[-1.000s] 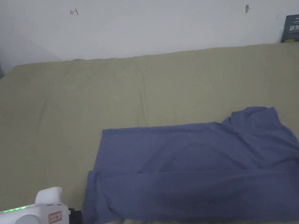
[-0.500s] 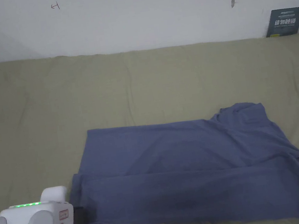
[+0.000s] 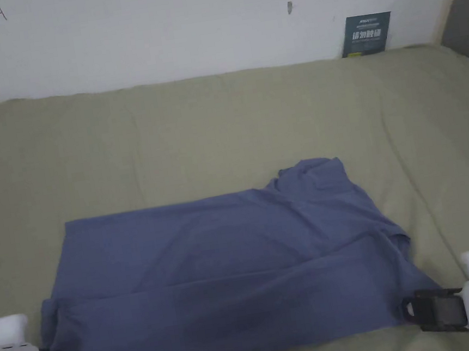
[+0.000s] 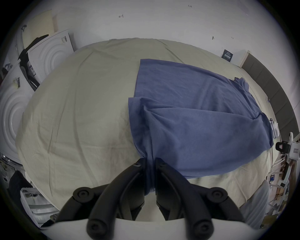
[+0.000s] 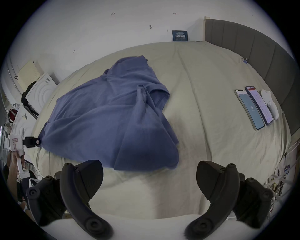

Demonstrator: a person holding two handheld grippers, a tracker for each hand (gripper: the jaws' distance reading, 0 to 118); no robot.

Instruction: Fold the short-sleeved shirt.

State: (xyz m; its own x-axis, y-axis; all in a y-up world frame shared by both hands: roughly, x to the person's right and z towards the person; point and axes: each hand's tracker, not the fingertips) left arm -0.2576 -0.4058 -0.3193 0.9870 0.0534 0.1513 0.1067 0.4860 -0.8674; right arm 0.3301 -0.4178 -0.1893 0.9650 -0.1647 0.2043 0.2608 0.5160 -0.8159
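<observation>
Shirt part-folded lengthwise on the bed, left corner held, right corner not yet taken.

The left tongs (image 4: 149, 164) are clamped on the near-left hem corner of the blue shirt (image 3: 226, 273), which is spread on the bed (image 3: 220, 126); the right tongs (image 5: 150, 175) stand wide, just beside the near-right corner. That corner is judged next to be gripped. No containers are seen.
</observation>
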